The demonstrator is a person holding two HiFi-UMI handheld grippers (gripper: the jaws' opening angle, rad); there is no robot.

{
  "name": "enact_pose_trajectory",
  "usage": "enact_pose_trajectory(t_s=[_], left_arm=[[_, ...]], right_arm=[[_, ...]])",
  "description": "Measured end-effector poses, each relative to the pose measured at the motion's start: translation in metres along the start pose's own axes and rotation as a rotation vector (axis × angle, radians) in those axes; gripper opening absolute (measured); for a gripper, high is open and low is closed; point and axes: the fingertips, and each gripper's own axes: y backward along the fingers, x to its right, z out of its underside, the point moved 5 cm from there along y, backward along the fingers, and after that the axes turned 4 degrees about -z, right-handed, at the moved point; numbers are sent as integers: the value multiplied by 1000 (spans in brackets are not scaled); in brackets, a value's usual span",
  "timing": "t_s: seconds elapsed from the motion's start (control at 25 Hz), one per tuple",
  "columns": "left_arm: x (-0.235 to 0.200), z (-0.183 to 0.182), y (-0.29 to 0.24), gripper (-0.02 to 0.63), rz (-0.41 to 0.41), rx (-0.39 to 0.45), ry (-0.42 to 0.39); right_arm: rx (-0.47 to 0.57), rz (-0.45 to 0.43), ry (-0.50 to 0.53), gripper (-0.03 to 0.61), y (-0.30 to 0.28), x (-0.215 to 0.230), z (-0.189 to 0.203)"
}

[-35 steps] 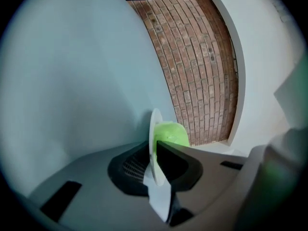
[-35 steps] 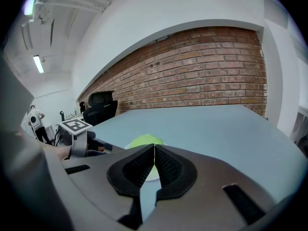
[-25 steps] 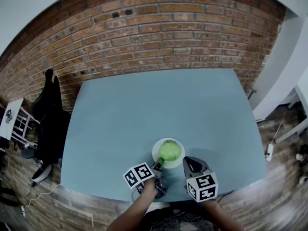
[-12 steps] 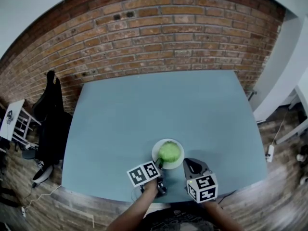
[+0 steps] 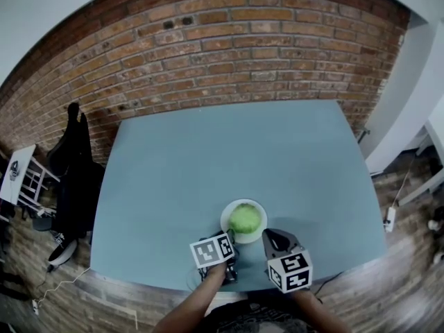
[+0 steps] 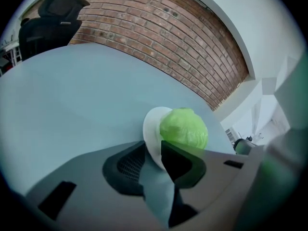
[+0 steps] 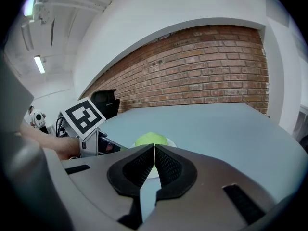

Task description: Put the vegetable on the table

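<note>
A round green cabbage (image 5: 244, 218) lies on a small white plate (image 5: 225, 217) near the front edge of the blue-grey table (image 5: 222, 151). My left gripper (image 5: 229, 238) reaches the plate from the front left. In the left gripper view the plate's rim (image 6: 151, 129) runs between the jaws of the left gripper (image 6: 155, 150), which close on it, and the cabbage (image 6: 185, 129) sits just beyond. My right gripper (image 5: 272, 236) hovers to the right of the plate, shut and empty. Over the touching tips of the right gripper (image 7: 154, 148) I see the cabbage (image 7: 150, 139).
A brick wall (image 5: 236, 54) backs the table. A black jacket on a chair (image 5: 69, 158) stands off the left edge, with a white stand (image 5: 17, 172) beside it. A power strip (image 5: 388, 218) lies on the floor at the right.
My left gripper has shifted a little to the right along the plate's near rim. The plate, the cabbage and the right gripper have barely moved.
</note>
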Motion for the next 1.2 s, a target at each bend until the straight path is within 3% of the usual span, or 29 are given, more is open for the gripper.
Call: enact_pose_trajectory(t_s=[0.16,0.24,0.56,0.68,1.2], left_arm=[[1,-4,8,92,-58,55,-128],[7,-6,13,92,-39,91,-174],[35,0,51,91,105,219,-258],[43,4,65,43,129,259,-293],[66,15,120,5,229,384,-369]], right_arm=[[9,9,-1,9,2,-3,0],[13,10,-3,9,4,-6,1],[43,14,4,9,14,-20,-2],[51,8,6,9,19,-27,-3],[100,-25,4,9,38,-61,-14]])
